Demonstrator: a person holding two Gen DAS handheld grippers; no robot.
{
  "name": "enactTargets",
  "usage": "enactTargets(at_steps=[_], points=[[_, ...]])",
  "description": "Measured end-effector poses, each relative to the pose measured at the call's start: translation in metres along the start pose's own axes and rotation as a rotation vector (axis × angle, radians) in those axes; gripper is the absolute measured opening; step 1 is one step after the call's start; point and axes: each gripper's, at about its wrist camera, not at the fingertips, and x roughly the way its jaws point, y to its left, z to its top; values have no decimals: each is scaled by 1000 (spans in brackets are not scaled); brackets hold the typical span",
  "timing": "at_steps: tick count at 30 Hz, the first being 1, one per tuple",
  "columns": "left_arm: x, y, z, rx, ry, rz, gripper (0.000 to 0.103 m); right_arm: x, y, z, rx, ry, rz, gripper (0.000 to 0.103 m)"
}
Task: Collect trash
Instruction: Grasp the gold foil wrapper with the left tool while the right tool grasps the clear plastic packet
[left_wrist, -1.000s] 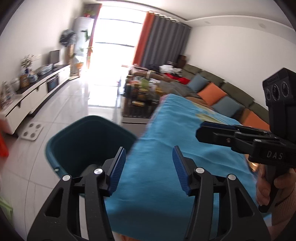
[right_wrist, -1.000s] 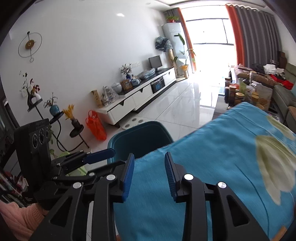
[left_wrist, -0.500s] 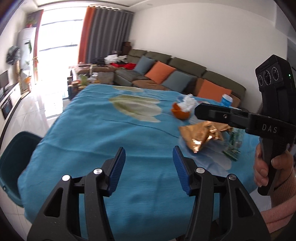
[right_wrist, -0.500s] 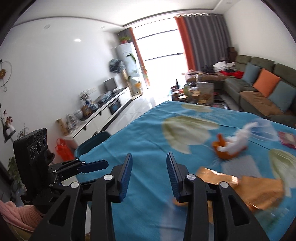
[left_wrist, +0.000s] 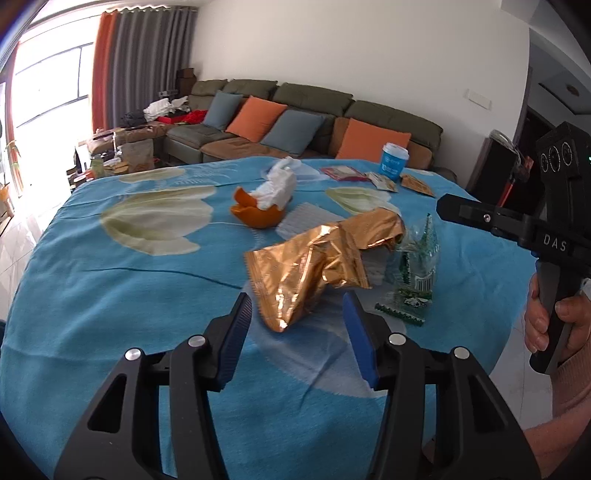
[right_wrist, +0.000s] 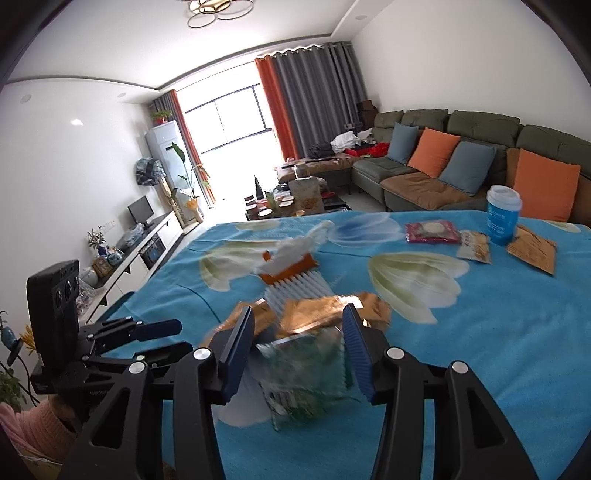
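Trash lies uncollected on the table (left_wrist: 92, 295): gold wrapper (left_wrist: 314, 266), green wrapper (left_wrist: 417, 266), orange peel (left_wrist: 258, 218), cup (left_wrist: 393, 162). Left gripper (left_wrist: 297, 332) hangs half open and empty before the gold wrapper. Right gripper (right_wrist: 297, 350) is opening, the green wrapper (right_wrist: 306, 376) between its jaws but unpinched.

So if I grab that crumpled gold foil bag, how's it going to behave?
The gold foil bag looks creased and collapsed, so it probably weighs little and will flop and crush between the jaws. Its shiny film may be slippery. Pushed, it would likely slide over the blue tablecloth.
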Motion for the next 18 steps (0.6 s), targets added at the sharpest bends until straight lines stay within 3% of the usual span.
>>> enactTargets(at_steps=[4, 12, 15, 18], points=[[12, -8, 2, 34, 36, -11, 51, -7, -12, -14, -3, 16, -2, 54], [37, -10, 9, 53, 105, -7, 50, 1, -18, -33, 18, 61, 21, 55], [46, -9, 11, 44, 126, -7, 44, 6, -21, -35, 32, 72, 41, 55], [49, -9, 11, 40, 135, -15, 32, 8, -19, -35, 37, 71, 52, 55]])
